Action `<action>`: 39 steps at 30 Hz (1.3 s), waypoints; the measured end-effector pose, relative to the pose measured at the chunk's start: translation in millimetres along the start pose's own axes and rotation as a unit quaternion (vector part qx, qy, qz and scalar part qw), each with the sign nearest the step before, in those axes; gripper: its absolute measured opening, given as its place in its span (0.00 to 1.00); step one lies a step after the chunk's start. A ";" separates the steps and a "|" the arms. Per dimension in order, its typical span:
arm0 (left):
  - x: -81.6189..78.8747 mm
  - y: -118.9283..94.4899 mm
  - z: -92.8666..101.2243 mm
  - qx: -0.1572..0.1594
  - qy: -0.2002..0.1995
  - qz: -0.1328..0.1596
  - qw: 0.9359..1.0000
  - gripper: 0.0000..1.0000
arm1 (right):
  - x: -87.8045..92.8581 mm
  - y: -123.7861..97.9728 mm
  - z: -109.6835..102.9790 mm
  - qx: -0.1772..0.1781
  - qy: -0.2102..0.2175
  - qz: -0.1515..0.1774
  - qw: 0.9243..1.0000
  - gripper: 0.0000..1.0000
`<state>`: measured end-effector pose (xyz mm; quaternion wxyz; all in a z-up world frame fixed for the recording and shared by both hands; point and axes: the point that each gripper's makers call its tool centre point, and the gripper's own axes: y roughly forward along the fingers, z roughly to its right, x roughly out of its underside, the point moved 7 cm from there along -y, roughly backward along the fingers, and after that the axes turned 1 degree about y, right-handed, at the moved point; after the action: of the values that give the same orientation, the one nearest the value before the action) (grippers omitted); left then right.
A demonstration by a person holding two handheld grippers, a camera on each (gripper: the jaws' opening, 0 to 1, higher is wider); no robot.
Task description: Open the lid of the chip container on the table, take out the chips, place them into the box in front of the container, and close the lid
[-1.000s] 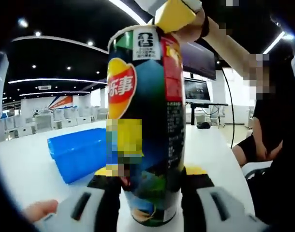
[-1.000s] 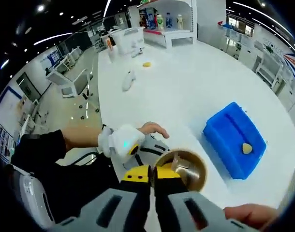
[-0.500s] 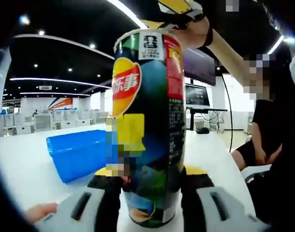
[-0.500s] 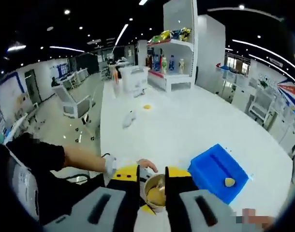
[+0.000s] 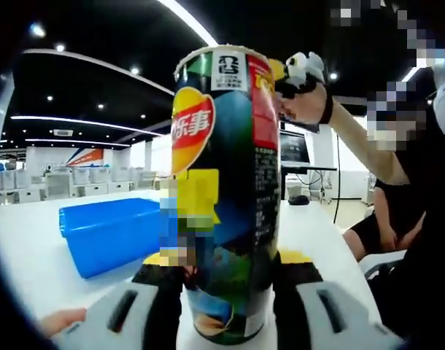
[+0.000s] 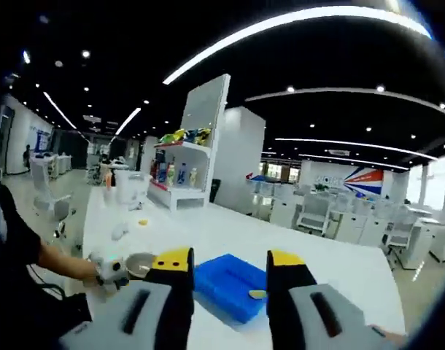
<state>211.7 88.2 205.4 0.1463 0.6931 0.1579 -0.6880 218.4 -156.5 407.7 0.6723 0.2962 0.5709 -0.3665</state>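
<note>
The room is a large open hall with a dark ceiling (image 6: 295,87) carrying long strip lights and small round spots. In the right gripper view, white shelving (image 6: 180,175) holding bottles and packets stands at the far side, with rows of white desks and chairs (image 6: 317,215) beyond. In the left gripper view, a dark monitor (image 5: 295,149) sits on a stand past the table's far edge.

The table (image 6: 230,237) is a long, white, glossy surface. A few small items lie on it near the shelving, too small to identify.

The blue box (image 5: 113,230) rests on the table just beside and behind the chip container (image 5: 226,189); in the right gripper view it holds one yellow chip (image 6: 257,294).

The chip container stands upright on the table, lid off and rim open, clamped low on its body between the jaws of the left gripper (image 5: 226,292).

The right gripper (image 6: 228,292) is raised clear of the container, its jaws spread apart and holding nothing.

A person in dark clothing (image 5: 419,204) sits at the table's edge.
</note>
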 end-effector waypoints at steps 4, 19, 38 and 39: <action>0.1 3.1 2.3 0.003 -0.001 0.004 1.000 0.49 | 76.9 -21.5 39.2 0.092 0.030 -0.031 0.995 0.41; 1.3 2.6 2.5 -0.003 0.000 0.023 1.000 0.49 | 249.0 -50.9 50.8 0.233 0.087 -0.102 0.963 0.68; 1.8 7.4 10.3 -0.030 -0.001 0.031 0.999 0.49 | 264.8 -30.5 60.9 0.244 0.078 -0.122 0.959 0.63; 1.8 7.3 9.9 -0.031 -0.001 0.032 0.999 0.49 | 265.6 -31.1 60.4 0.245 0.089 -0.122 0.958 0.60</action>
<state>205.8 77.5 203.4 0.1898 0.6921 0.1570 -0.6785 246.9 -264.2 157.2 0.4754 0.4112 0.5532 -0.5466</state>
